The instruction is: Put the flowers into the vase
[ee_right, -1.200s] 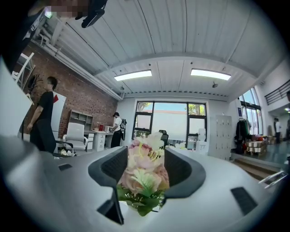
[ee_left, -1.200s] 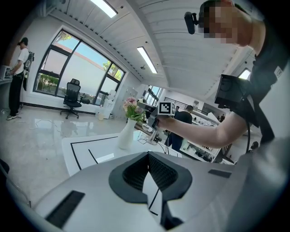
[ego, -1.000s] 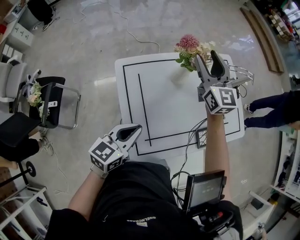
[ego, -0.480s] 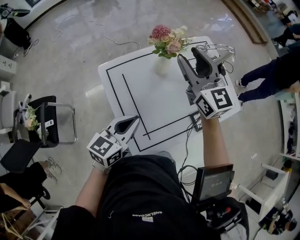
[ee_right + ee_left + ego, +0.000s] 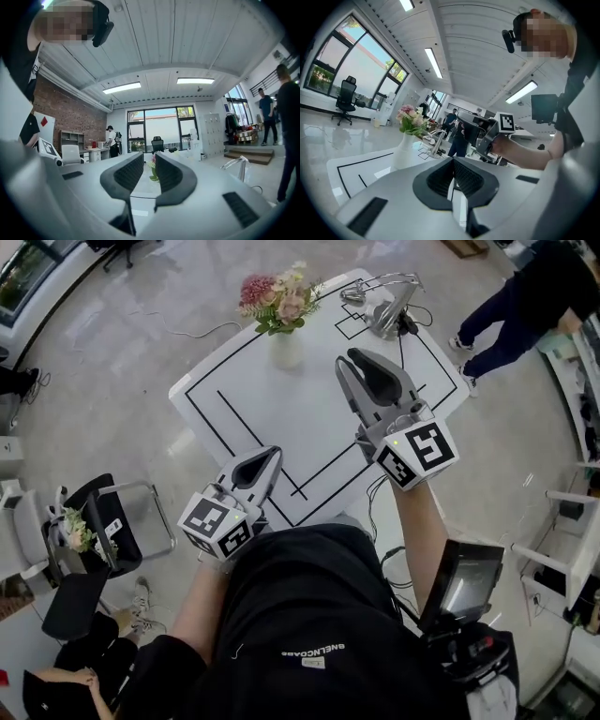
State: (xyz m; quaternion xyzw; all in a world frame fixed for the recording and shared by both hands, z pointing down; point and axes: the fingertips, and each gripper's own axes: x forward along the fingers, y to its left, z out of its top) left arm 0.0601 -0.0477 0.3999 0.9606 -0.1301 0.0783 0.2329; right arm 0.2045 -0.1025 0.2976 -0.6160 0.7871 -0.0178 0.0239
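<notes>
A white vase [image 5: 286, 349] with pink and cream flowers [image 5: 277, 298] stands at the far side of the white table [image 5: 234, 399]. My right gripper [image 5: 357, 364] hangs over the table's near right part, well short of the vase. Its jaws have just been closing; a narrow gap stays between them, and it holds nothing. In the right gripper view the gripper [image 5: 149, 160] points at the distant flowers [image 5: 153, 165]. My left gripper [image 5: 270, 457] is shut and empty above the near edge. The left gripper view shows this gripper [image 5: 452, 163] with the vase [image 5: 404, 151] off to its left.
A metal stand with cables [image 5: 384, 307] sits on the table's far right corner. A person [image 5: 525, 287] stands beyond it. At the left a chair [image 5: 112, 531] carries another small bunch of flowers [image 5: 75, 531]. A screen unit [image 5: 466, 579] hangs at my right side.
The right gripper has drawn back from the flowers toward my body and its jaws have narrowed. The left gripper has risen a little. The head view has swung, so the table sits more to the left.
</notes>
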